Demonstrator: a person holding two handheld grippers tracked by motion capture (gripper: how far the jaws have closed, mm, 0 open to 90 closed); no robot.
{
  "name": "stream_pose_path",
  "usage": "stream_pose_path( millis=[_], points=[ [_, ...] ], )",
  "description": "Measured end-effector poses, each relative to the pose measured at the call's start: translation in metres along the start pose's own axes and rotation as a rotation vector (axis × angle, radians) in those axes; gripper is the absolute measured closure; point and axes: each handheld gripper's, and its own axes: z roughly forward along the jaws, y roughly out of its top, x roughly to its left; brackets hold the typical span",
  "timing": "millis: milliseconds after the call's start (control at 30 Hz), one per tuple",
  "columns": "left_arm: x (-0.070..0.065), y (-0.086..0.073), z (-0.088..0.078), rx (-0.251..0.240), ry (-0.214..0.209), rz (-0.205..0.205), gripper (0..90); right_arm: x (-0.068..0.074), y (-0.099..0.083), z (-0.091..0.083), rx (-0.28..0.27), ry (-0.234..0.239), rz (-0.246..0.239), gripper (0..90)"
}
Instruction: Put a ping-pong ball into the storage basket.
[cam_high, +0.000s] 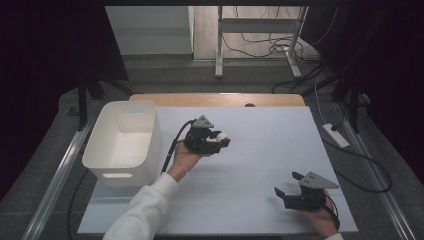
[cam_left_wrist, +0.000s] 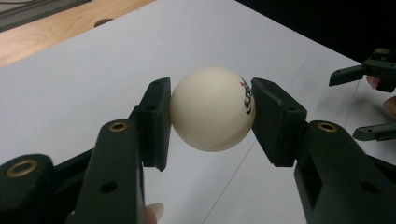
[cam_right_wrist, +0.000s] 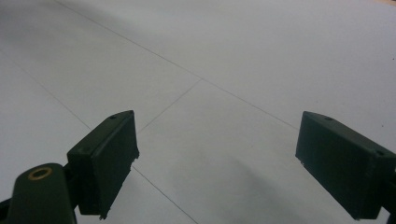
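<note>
One white ball (cam_left_wrist: 211, 108) clamped in left gripper (cam_high: 220, 140) jaws; right gripper (cam_high: 288, 184) jaws wide, empty; bin (cam_high: 100, 150) beside.

- left gripper (cam_high: 220, 140) is up off the table around the middle, held from below in the left hand (cam_high: 186, 159), white sleeve (cam_high: 145, 210) running in from the bottom edge
- its jaws point off to the right and are clamped on something between them, pads (cam_left_wrist: 158, 122) pressed tight on both sides
- right gripper (cam_high: 289, 182) sits low by the near right corner, right hand (cam_high: 320, 217) under it, jaws spread wide with nothing in them, aimed left
</note>
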Motion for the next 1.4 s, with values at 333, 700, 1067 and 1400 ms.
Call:
stream_pose_path(
  millis=[333, 700, 1067, 1400],
  points=[
    [0.002, 0.0, -0.008, -0.005, 0.007, 0.001, 50.5, 0.0, 0.0, 0.0, 0.001, -0.005, -0.002, 12.7],
    [0.002, 0.0, -0.017, -0.014, 0.014, 0.003, 50.5, -0.001, 0.0, -0.001, -0.003, -0.01, 0.0, 12.8],
    [0.003, 0.002, -0.026, -0.018, 0.029, 0.01, 50.5, -0.001, 0.0, -0.001, -0.002, -0.012, -0.001, 12.8],
    [0.004, 0.0, -0.035, -0.029, 0.033, 0.009, 50.5, 0.0, 0.0, -0.001, -0.005, -0.013, -0.002, 12.8]
  ],
)
